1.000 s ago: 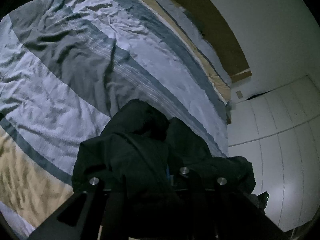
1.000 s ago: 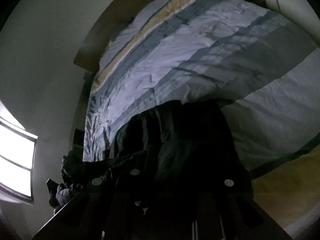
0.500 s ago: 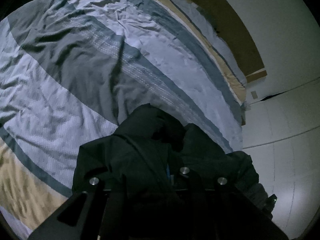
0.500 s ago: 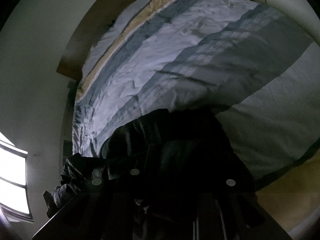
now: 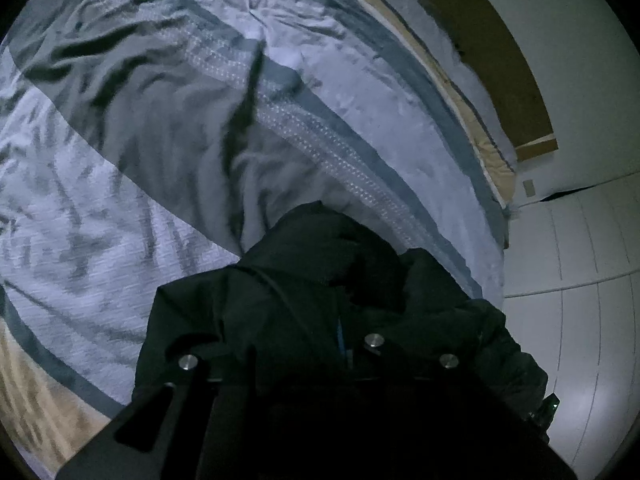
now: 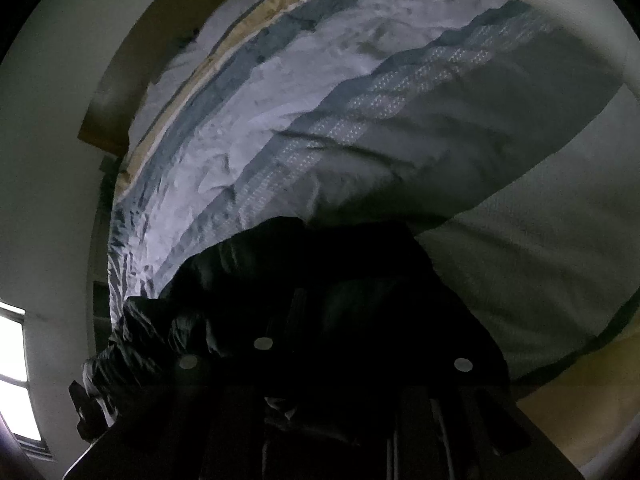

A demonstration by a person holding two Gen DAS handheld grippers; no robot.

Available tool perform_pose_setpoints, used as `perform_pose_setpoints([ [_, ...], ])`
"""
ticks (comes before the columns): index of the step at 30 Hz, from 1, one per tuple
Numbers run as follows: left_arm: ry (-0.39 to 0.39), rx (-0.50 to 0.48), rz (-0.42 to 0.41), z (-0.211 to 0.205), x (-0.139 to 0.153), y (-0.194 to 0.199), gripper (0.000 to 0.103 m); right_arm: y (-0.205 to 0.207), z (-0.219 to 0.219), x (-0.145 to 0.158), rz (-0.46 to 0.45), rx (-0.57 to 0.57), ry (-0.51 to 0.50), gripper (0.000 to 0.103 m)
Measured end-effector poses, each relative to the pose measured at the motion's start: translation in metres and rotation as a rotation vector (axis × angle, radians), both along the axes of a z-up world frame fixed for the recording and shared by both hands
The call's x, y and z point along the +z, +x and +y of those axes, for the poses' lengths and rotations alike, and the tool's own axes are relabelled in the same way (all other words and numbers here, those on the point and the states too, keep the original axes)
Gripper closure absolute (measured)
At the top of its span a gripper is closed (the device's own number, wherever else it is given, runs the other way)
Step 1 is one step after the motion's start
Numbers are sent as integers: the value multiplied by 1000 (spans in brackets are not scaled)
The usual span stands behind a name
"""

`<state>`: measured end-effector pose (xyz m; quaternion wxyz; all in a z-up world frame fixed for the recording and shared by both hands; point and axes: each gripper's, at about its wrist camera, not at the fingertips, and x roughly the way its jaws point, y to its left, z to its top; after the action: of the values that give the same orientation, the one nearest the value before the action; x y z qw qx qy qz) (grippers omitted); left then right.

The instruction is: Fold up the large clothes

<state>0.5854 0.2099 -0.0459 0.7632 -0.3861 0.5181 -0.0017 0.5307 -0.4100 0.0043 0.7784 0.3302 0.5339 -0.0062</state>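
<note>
A large black jacket (image 5: pixel 312 300) hangs bunched over my left gripper (image 5: pixel 340 356), which is shut on its fabric; the cloth covers the fingertips. The same jacket (image 6: pixel 340 300) drapes over my right gripper (image 6: pixel 332 392), which is also shut on it, with the fingers buried in the dark cloth. Both grippers hold the jacket above a bed with a striped blue, grey and tan duvet (image 5: pixel 180 140), also in the right wrist view (image 6: pixel 360 120). Part of the jacket trails off past the bed's side (image 6: pixel 120 352).
A brown headboard (image 5: pixel 480 40) runs along the white wall at the bed's far end. White panelled cupboard doors (image 5: pixel 580 280) stand beside the bed. A bright window (image 6: pixel 12 380) is at the left of the right wrist view.
Both grippers have moved forward over the bed with the jacket in them; the duvet fills more of each view and the window has slid toward the frame edge.
</note>
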Motion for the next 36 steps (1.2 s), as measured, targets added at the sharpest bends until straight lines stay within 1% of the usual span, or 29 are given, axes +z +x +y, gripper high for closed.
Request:
perform_pose_setpoints([
  [3, -9, -4, 14, -2, -5, 8, 89, 3, -2, -2, 4, 2, 4, 84],
  [6, -29, -2, 25, -2, -6, 15, 89, 4, -3, -1, -2, -5, 16, 78],
  [8, -49, 1, 20, -1, -5, 20, 87, 5, -5, 1, -15, -12, 31, 65],
  [9, -58, 4, 15, 0, -4, 22, 85, 6, -6, 3, -27, -15, 44, 61],
  [11, -89, 16, 6, 1, -1, 26, 79, 8, -7, 9, -50, -18, 63, 42],
  [13, -114, 31, -4, 2, 3, 29, 66, 11, -10, 15, -69, -20, 77, 32],
  [14, -130, 40, -10, 3, 5, 30, 63, 12, -11, 18, -81, -21, 85, 31],
  [15, -154, 53, -15, 5, 7, 32, 56, 14, -13, 21, -90, -20, 84, 30],
  [16, -176, 66, -17, 7, 8, 33, 52, 16, -14, 24, -99, -19, 76, 30],
  [18, -204, 91, -21, 12, 13, 35, 49, 19, -19, 33, -127, -28, 50, 28],
  [19, -213, 98, -26, 14, 16, 36, 47, 21, -23, 39, -143, -37, 30, 24],
  [20, -216, 101, -32, 16, 19, 37, 46, 22, -26, 44, -154, -40, 14, 23],
  [24, -189, 77, -72, 21, 41, 35, 43, 20, -32, 71, -208, -26, -43, 23],
  [25, -177, 71, -89, 23, 48, 33, 43, 16, -29, 81, -229, -9, -62, 23],
  [28, -144, 78, -139, 33, 68, 28, 43, 4, -17, 98, -261, 38, -108, 23],
  [30, -95, 79, -167, 40, 86, 23, 43, -7, -2, 107, -280, 81, -133, 22],
  [32, -44, 61, -181, 41, 100, 18, 42, -19, 17, 114, -300, 127, -162, 22],
  [35, 59, -9, -197, 26, 117, 4, 42, -37, 49, 118, -326, 190, -181, 21],
  [36, 82, -32, -200, 19, 118, -1, 42, -43, 60, 118, -331, 212, -187, 21],
])
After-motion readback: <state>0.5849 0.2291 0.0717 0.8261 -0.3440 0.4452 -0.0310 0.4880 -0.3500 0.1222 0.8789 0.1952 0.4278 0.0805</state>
